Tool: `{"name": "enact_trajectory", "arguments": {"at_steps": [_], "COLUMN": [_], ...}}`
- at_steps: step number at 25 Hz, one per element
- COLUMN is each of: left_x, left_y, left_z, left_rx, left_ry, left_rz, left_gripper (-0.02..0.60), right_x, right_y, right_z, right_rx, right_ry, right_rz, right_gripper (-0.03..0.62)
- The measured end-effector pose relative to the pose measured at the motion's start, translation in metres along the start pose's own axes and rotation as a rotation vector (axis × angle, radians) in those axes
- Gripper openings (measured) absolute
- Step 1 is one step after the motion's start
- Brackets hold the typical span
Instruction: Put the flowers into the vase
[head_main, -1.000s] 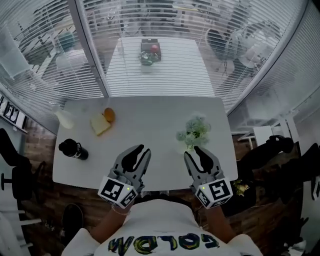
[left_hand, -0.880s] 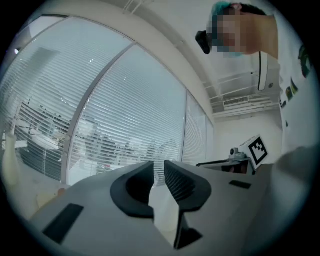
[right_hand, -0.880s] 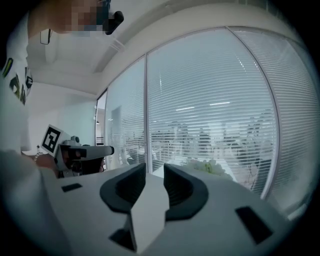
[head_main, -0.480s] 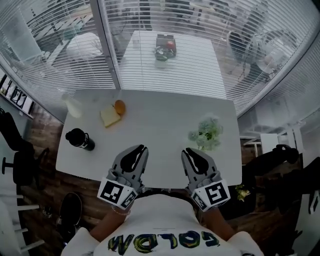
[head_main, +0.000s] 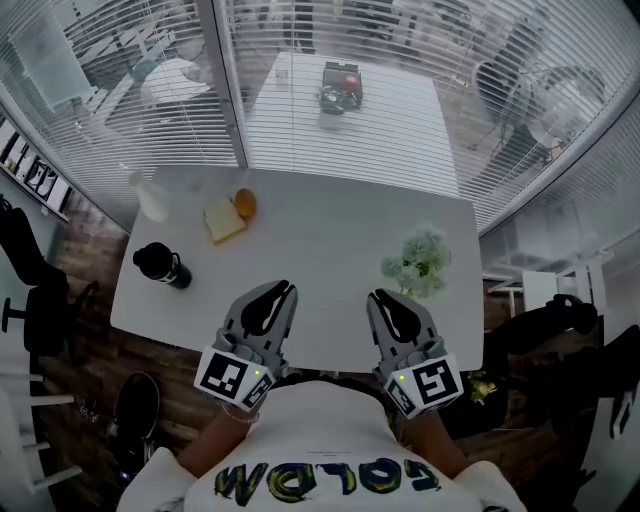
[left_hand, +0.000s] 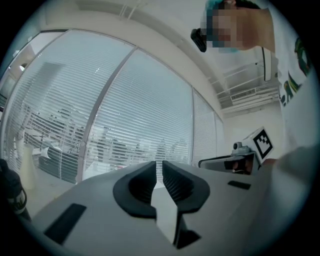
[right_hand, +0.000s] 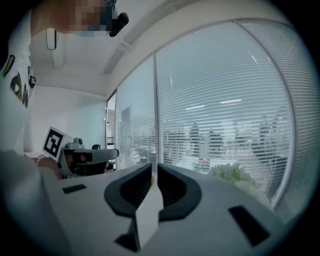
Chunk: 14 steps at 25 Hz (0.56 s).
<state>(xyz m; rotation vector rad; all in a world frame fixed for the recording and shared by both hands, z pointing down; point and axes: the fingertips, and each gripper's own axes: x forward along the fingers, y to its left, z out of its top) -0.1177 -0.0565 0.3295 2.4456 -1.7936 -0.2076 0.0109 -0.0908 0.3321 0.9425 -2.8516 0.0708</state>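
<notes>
A bunch of white and green flowers (head_main: 415, 264) lies on the white table (head_main: 320, 250) at its right side; in the right gripper view the flowers (right_hand: 231, 173) show just right of the jaws. The white vase (head_main: 150, 197) stands at the table's far left corner, and the vase (left_hand: 26, 165) is at the left edge of the left gripper view. My left gripper (head_main: 283, 289) hovers over the near table edge, jaws nearly together and empty. My right gripper (head_main: 379, 297) is beside it, a short way from the flowers, its jaws closing on nothing.
A black bottle (head_main: 160, 265) stands near the table's left edge. A yellow slice (head_main: 224, 220) and an orange (head_main: 245, 203) lie left of the middle. Glass walls with blinds run behind the table; another table (head_main: 350, 130) lies beyond.
Both grippers' jaws have gone from apart to nearly together. The view has swung, so the table and flowers sit a little more to the right and higher in the picture.
</notes>
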Motion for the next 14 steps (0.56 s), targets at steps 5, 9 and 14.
{"name": "enact_trajectory", "arguments": {"at_steps": [5, 9, 14], "left_x": [0.002, 0.002, 0.000], "left_y": [-0.008, -0.010, -0.014], "left_z": [-0.001, 0.001, 0.005], "left_rx": [0.004, 0.009, 0.014], "left_ry": [0.003, 0.001, 0.004], "left_rz": [-0.016, -0.018, -0.017], "left_gripper": [0.050, 0.051, 0.049], "right_x": [-0.004, -0.007, -0.012], "right_y": [-0.002, -0.003, -0.002], "right_z": [0.001, 0.002, 0.007], "right_rx": [-0.005, -0.008, -0.013], "right_ry": [-0.002, -0.004, -0.008], "right_rz": [0.000, -0.004, -0.001], "right_gripper": [0.044, 0.043, 0.043]}}
